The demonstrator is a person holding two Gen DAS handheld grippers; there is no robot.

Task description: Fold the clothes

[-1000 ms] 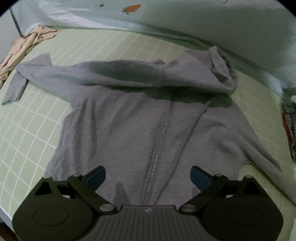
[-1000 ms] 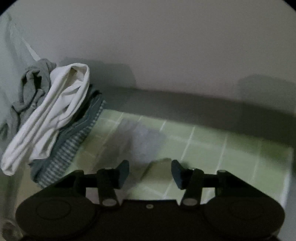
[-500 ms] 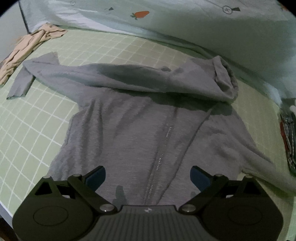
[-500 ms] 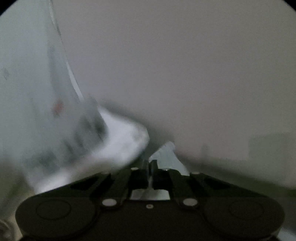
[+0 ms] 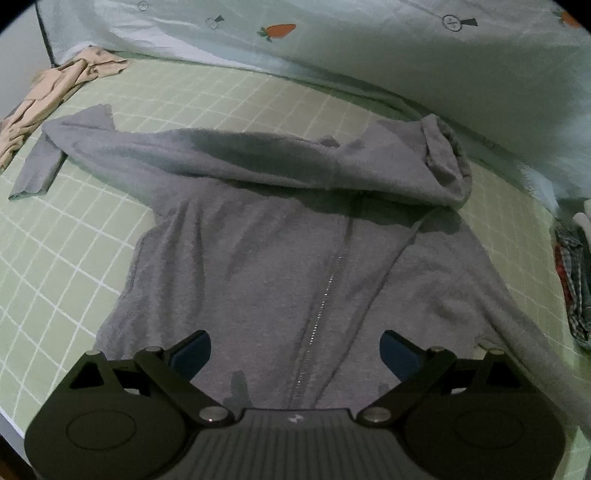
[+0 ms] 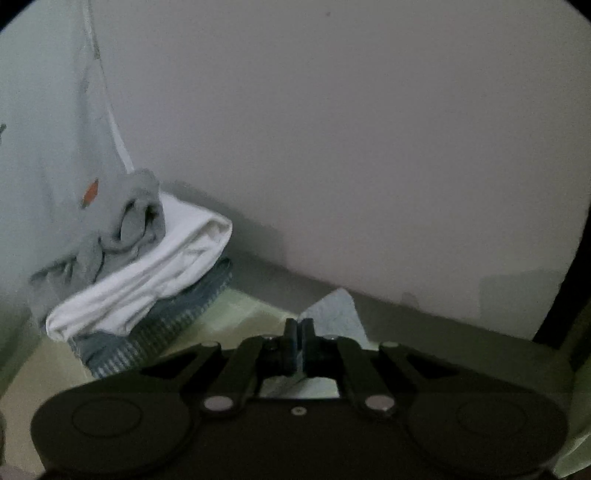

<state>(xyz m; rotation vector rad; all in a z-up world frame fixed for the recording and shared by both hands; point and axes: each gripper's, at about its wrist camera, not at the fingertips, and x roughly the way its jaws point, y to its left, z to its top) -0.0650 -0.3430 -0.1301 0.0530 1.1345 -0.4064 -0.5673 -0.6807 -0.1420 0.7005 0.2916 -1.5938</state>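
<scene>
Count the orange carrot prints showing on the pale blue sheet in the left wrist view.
2 carrot prints: one whole at the top centre, one cut off at the top right edge. More may lie hidden outside the frame.

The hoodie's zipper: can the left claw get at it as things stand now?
Probably yes. The left claw is open above the hoodie, and the zipper lies bare between its fingers with nothing over it.

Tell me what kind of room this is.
Most likely a bedroom: a grey zip hoodie lies spread on a green checked bedsheet, a carrot-print quilt bunched behind, and a clothes pile against the wall.
</scene>
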